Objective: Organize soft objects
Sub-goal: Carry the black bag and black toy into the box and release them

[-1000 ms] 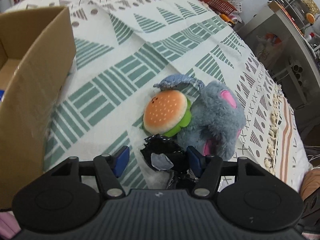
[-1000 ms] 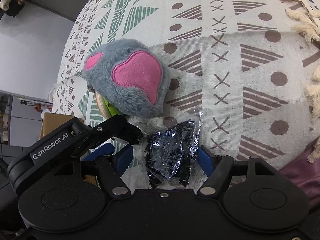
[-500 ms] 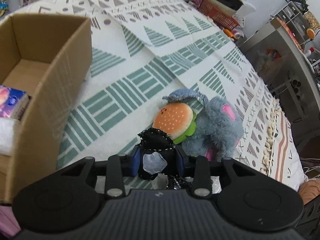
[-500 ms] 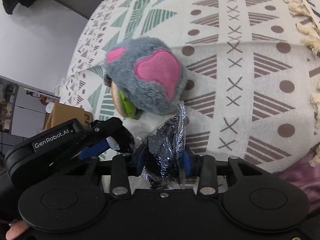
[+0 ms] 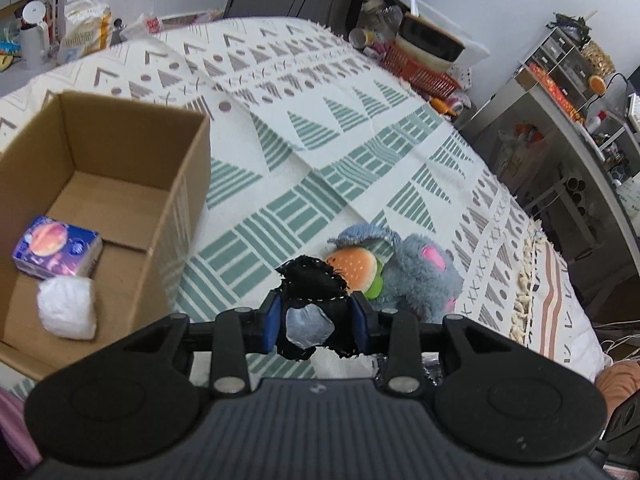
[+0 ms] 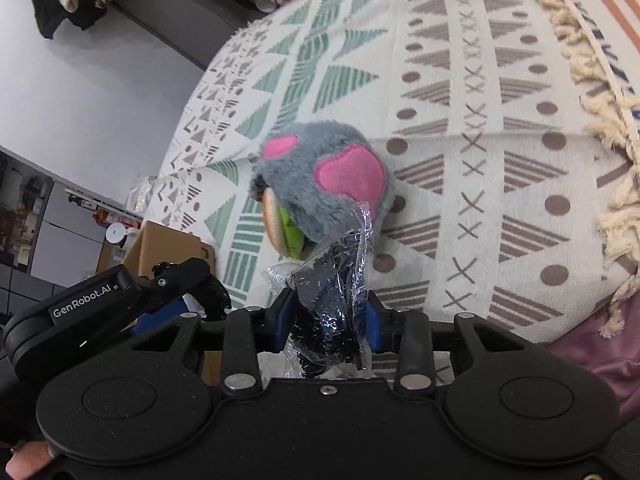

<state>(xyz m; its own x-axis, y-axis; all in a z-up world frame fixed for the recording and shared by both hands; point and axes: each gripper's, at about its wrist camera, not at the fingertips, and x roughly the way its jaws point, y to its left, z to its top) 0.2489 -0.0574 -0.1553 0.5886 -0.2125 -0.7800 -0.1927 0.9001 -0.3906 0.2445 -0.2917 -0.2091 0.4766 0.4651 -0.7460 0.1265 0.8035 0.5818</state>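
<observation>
My left gripper [image 5: 316, 326] is shut on a black fabric piece [image 5: 314, 294] with a grey patch, lifted above the patterned cloth. My right gripper [image 6: 328, 318] is shut on a black item wrapped in clear plastic [image 6: 334, 292], also raised. Beyond them on the cloth lie a grey plush toy with pink patches [image 5: 424, 276] [image 6: 324, 184], a burger plush [image 5: 354, 268] [image 6: 280, 224] and a blue denim scrap [image 5: 362, 234]. The open cardboard box [image 5: 188, 184] stands to the left and holds a tissue pack [image 5: 56, 254] and a white soft wad [image 5: 68, 308].
The patterned cloth [image 5: 320, 120] covers a table with a fringed edge at the right [image 5: 528, 276]. A red basket with bowls [image 5: 420, 68] sits at the far edge. Shelves and clutter [image 5: 560, 120] stand to the right. The left gripper's body [image 6: 120, 304] shows in the right wrist view.
Both grippers went from open around their items to shut on them, then rose and pulled back. The box's inside with the tissue pack and white wad came into view.
</observation>
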